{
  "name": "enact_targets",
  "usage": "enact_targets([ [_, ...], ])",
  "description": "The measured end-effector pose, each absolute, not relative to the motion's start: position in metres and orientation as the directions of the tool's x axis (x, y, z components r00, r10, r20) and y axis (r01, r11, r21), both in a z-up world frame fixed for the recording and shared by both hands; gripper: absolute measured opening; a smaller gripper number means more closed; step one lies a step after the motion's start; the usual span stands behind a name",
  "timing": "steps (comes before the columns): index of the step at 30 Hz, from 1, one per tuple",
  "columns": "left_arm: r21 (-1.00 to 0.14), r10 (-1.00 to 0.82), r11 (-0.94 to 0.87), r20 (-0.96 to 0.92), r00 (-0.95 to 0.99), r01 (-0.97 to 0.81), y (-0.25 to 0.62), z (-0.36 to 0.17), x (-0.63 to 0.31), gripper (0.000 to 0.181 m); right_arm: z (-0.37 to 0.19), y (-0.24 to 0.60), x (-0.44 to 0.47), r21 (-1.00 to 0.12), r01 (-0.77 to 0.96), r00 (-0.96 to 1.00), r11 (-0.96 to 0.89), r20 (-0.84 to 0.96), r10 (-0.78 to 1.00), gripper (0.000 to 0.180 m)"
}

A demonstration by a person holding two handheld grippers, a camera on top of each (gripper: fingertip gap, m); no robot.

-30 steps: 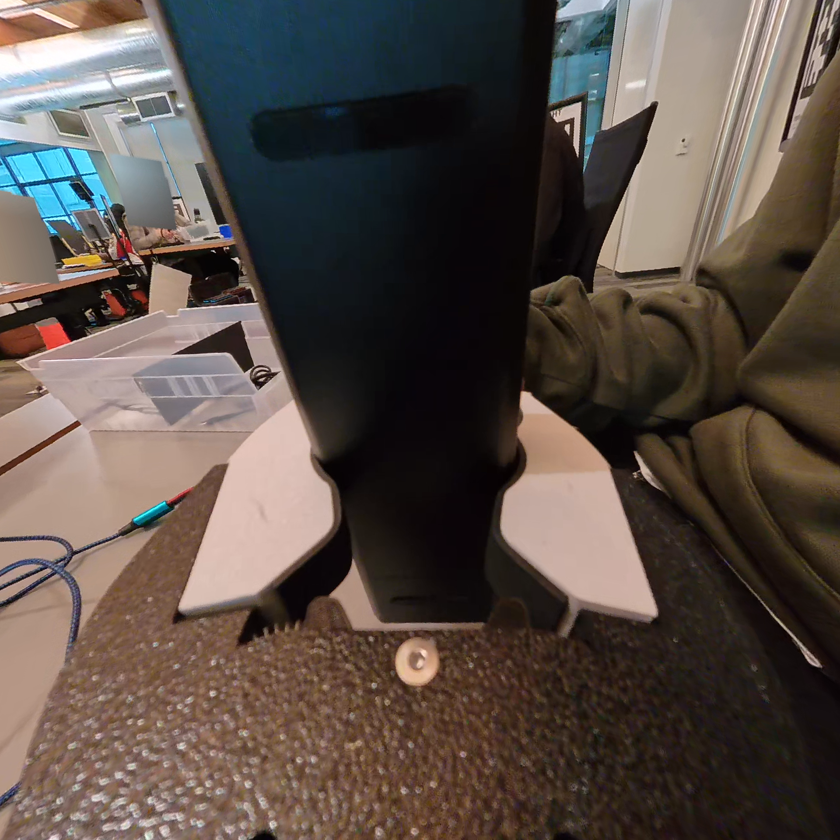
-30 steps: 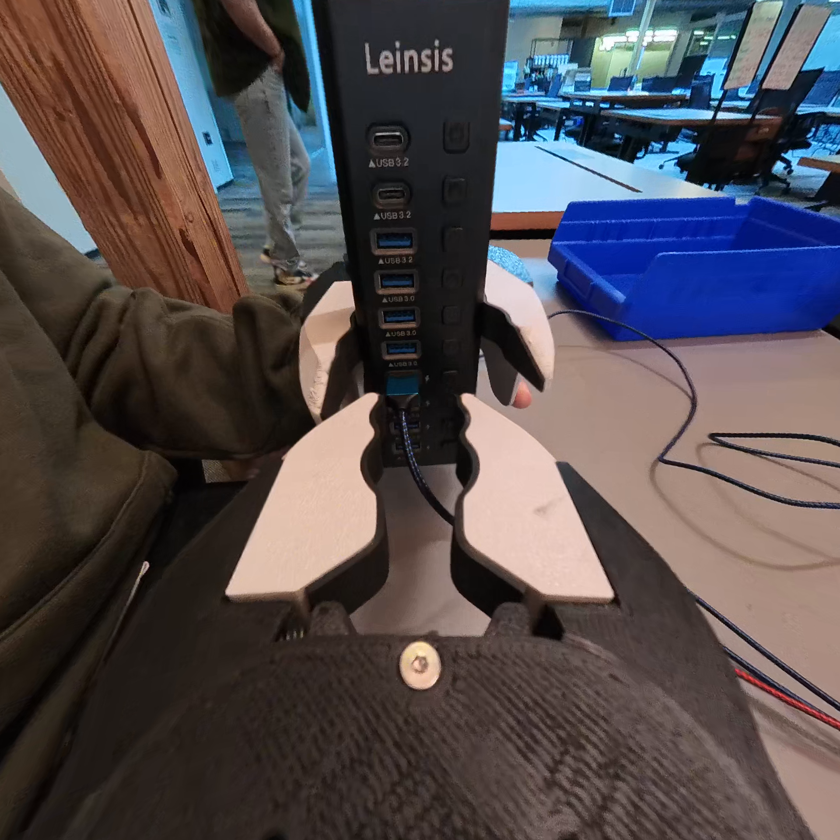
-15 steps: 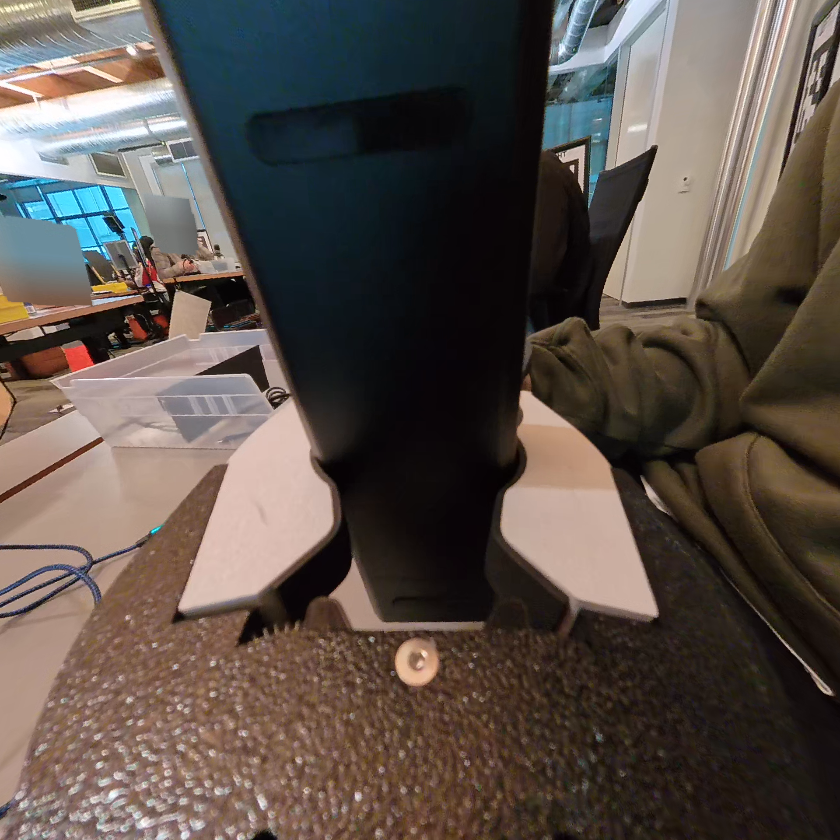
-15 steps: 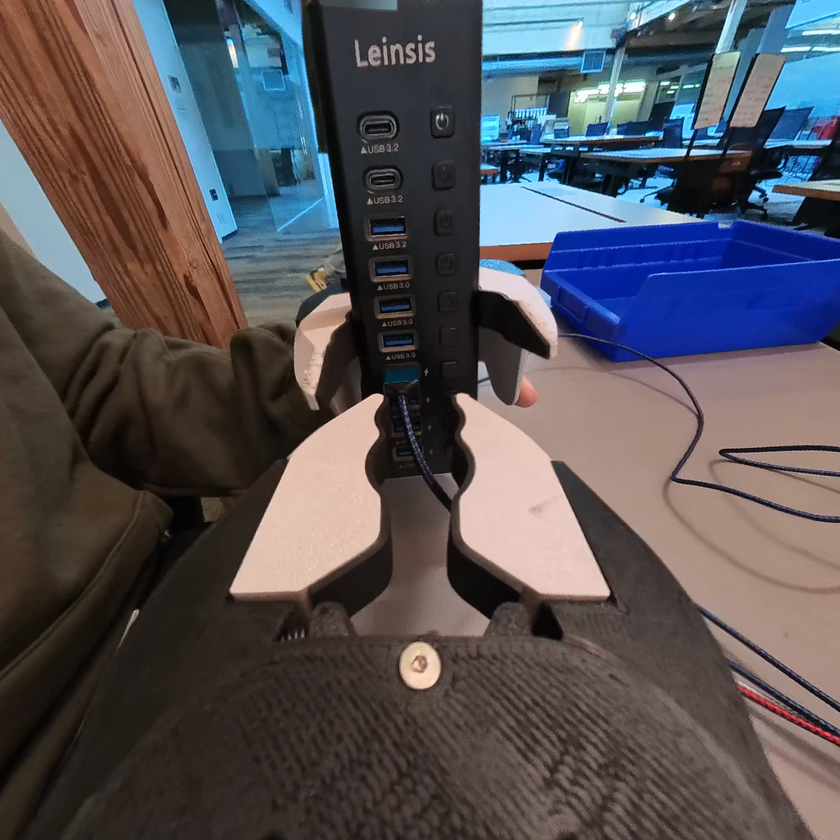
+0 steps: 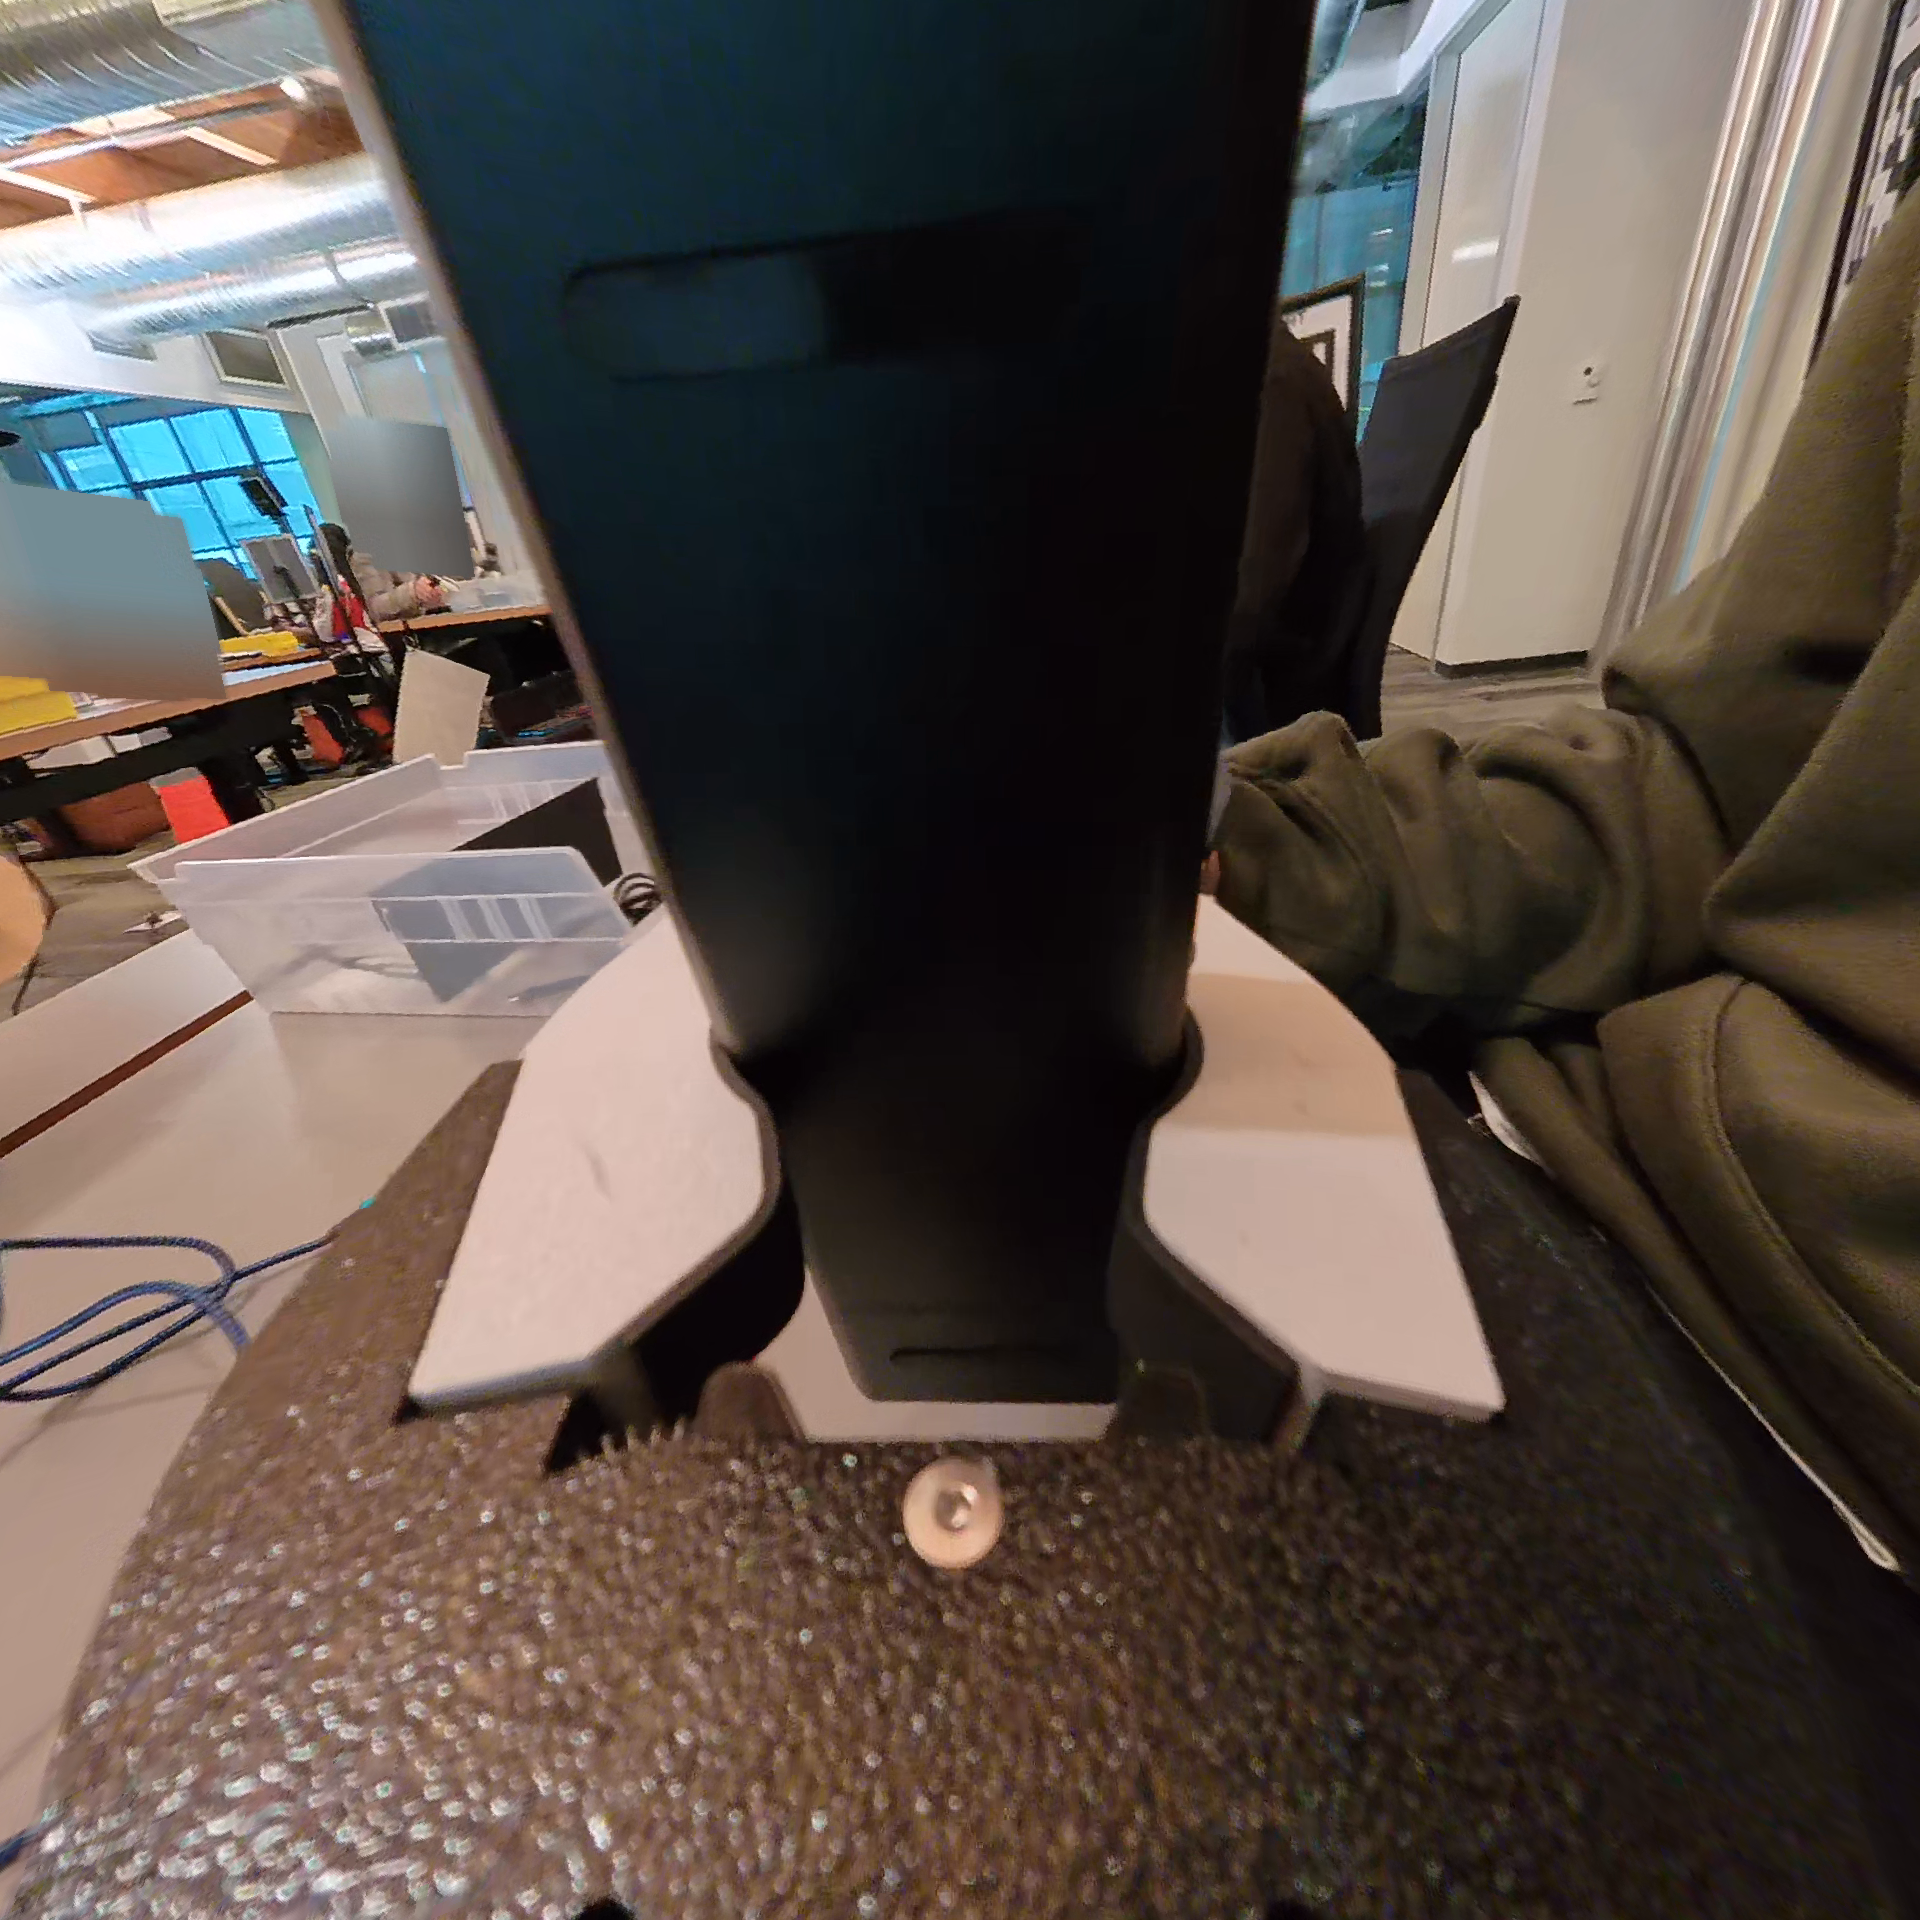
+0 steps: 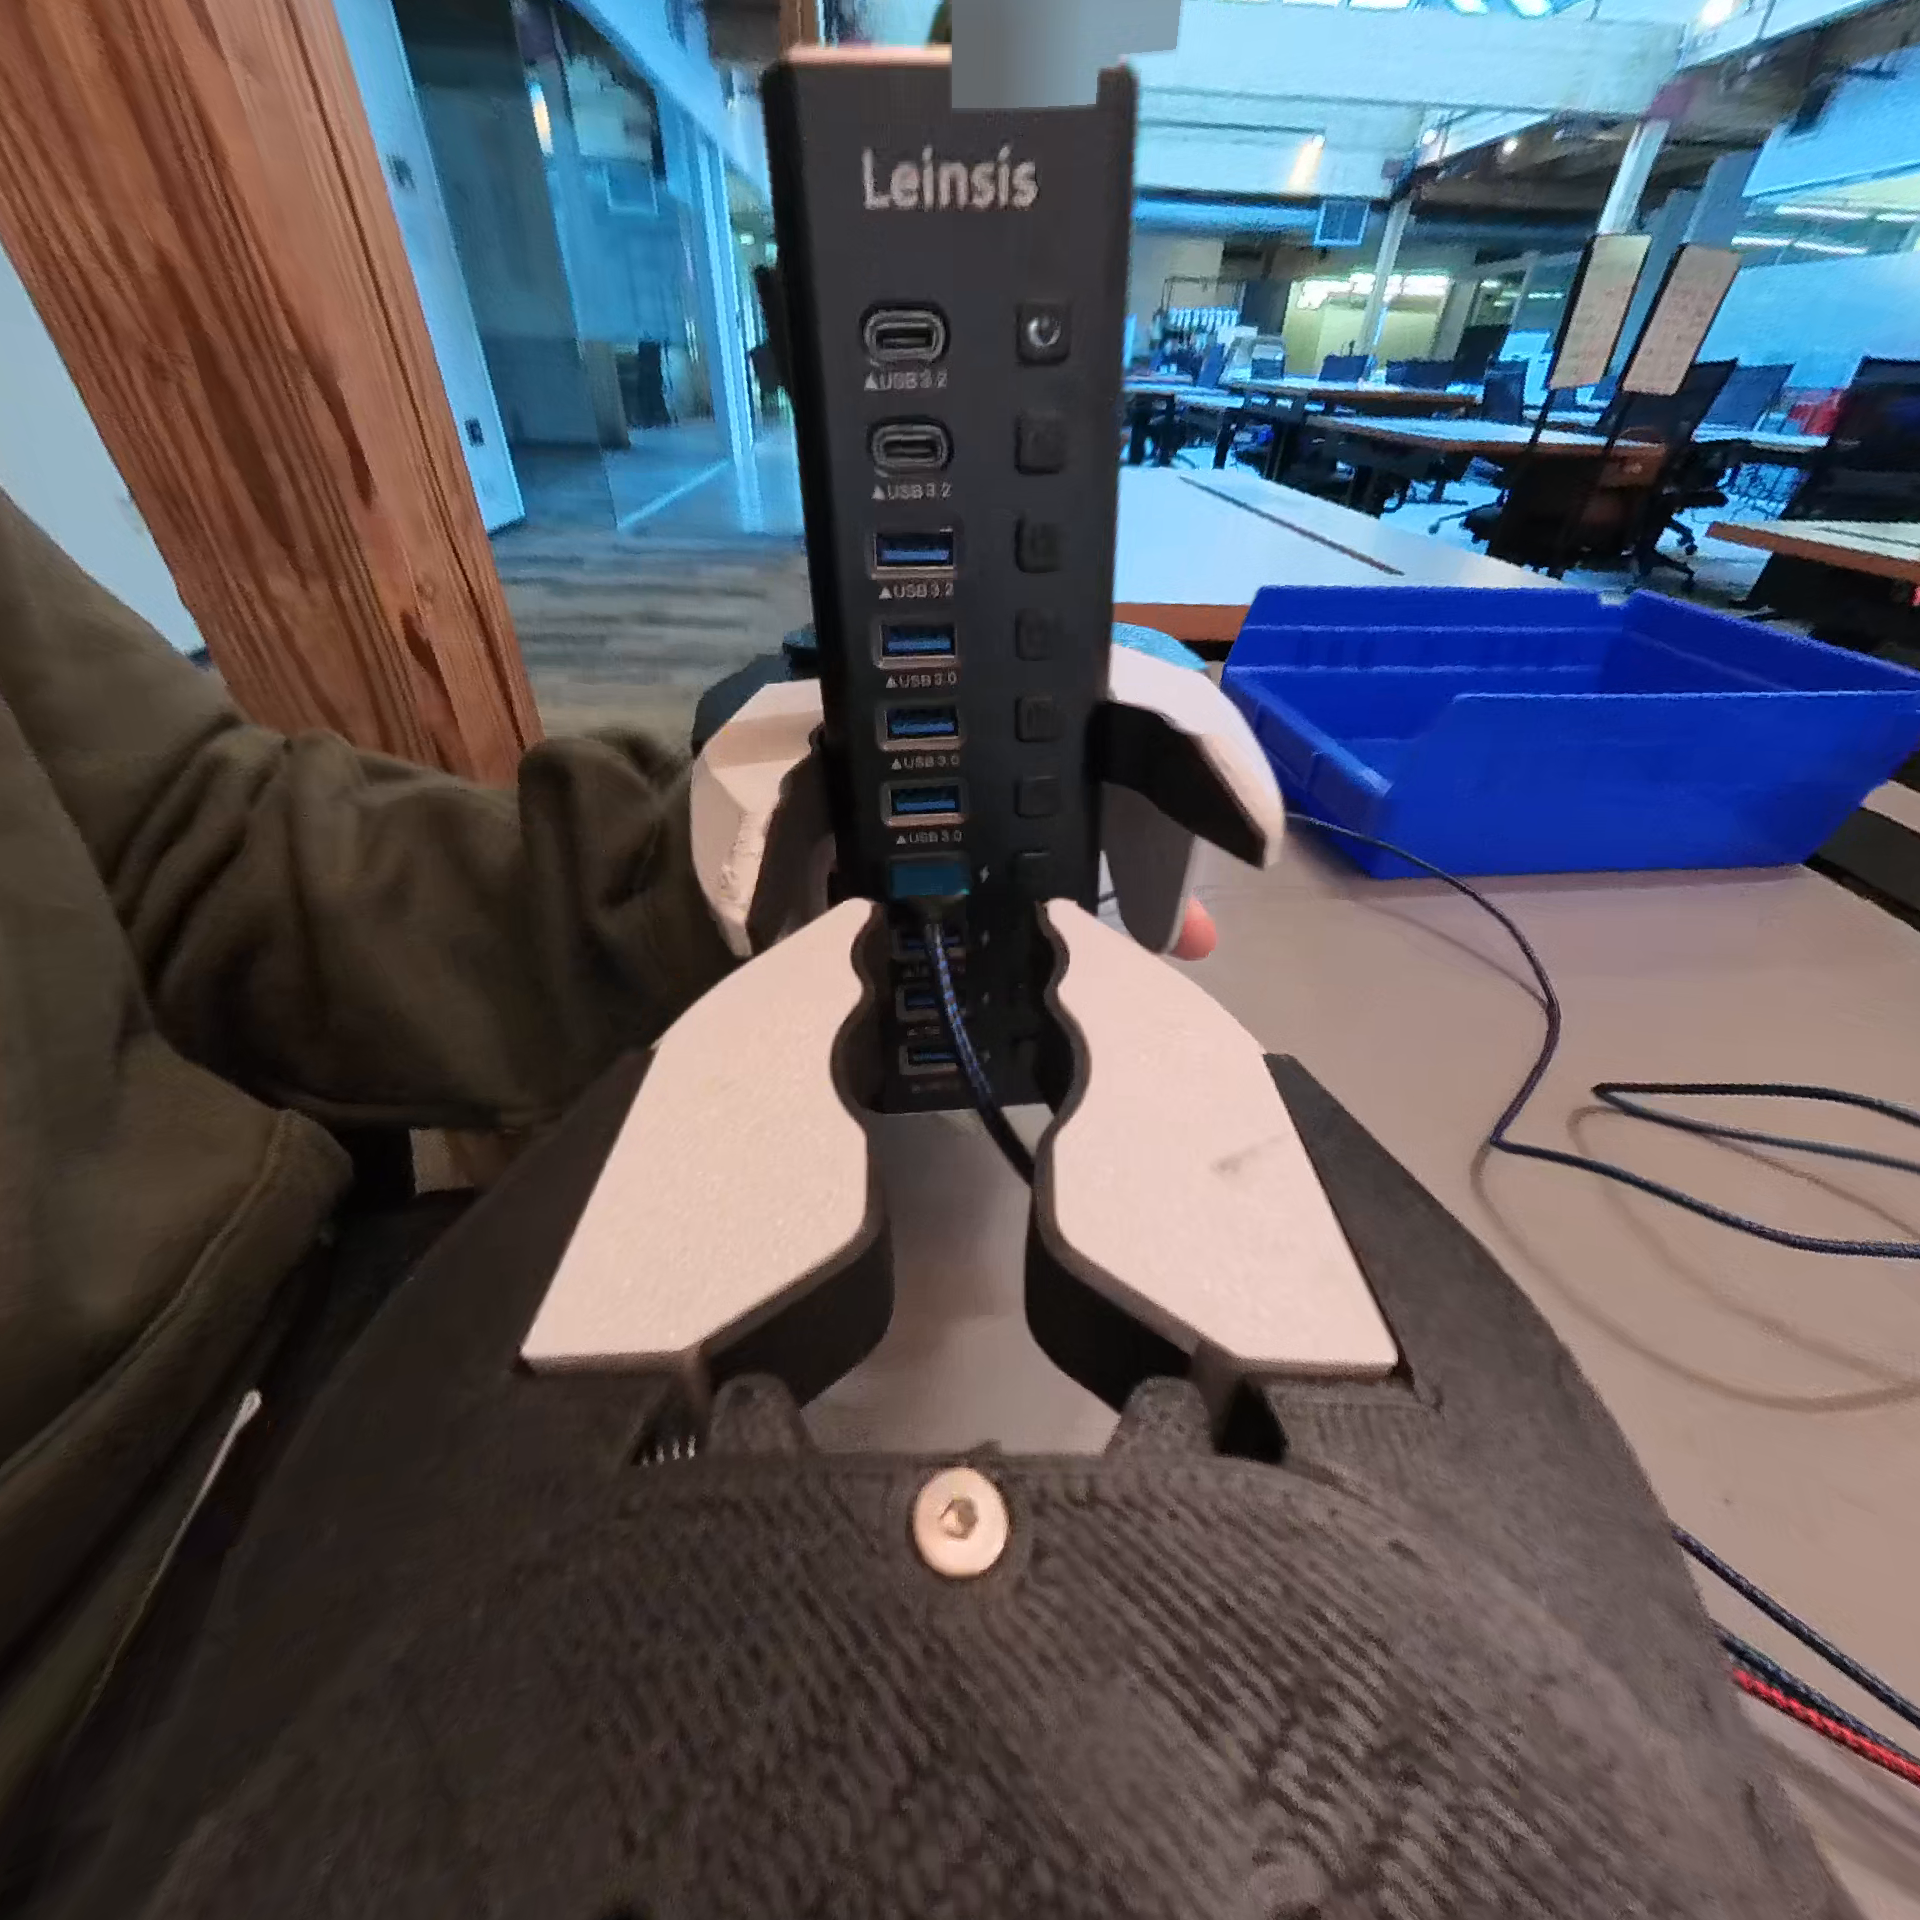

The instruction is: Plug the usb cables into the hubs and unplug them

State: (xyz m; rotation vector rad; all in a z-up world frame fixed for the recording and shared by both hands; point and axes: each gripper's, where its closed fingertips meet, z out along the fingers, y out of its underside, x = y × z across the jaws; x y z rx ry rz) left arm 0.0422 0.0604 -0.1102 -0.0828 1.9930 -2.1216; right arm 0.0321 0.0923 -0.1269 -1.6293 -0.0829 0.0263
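Here, at nine o'clock in the right wrist view, an olive sleeve [image 6: 312, 883] reaches in before a wooden post [image 6: 239, 343]. At centre the black hub [image 6: 951, 582] stands upright, clamped low on both sides by the left claw [image 6: 987, 821], which faces the camera. The right claw [image 6: 954, 935] sits at six o'clock from it, its jaws close together on either side of the braided usb cable [image 6: 961, 1029], whose teal plug [image 6: 928, 879] sits in a lower port; whether they actually pinch it I cannot tell. At three o'clock a blue bin [image 6: 1579, 727] rests on the desk [image 6: 1714, 1434], with loose dark cables [image 6: 1538, 1039] trailing before it. In the left wrist view the hub's back blocks most of the scene; a clear tray [image 5: 395, 914] lies at nine o'clock.
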Motion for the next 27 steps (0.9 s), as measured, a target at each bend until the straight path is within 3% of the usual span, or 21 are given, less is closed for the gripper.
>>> enact_targets([
  [9,-0.990,-0.200,-0.078,-0.096,-0.975,0.113,0.0605,-0.1074,0.0429,0.073,-0.1232,0.0956,0.0280,-0.998,0.043,0.997,-0.038,0.040,0.067,0.014],
  [27,-0.994,-0.200,-0.035,-0.090,-0.976,0.099,0.0587,-0.1092,0.0427,0.072,-0.1256,0.0883,0.0291,-0.980,0.106,0.993,-0.168,0.095,0.072,0.014],
])
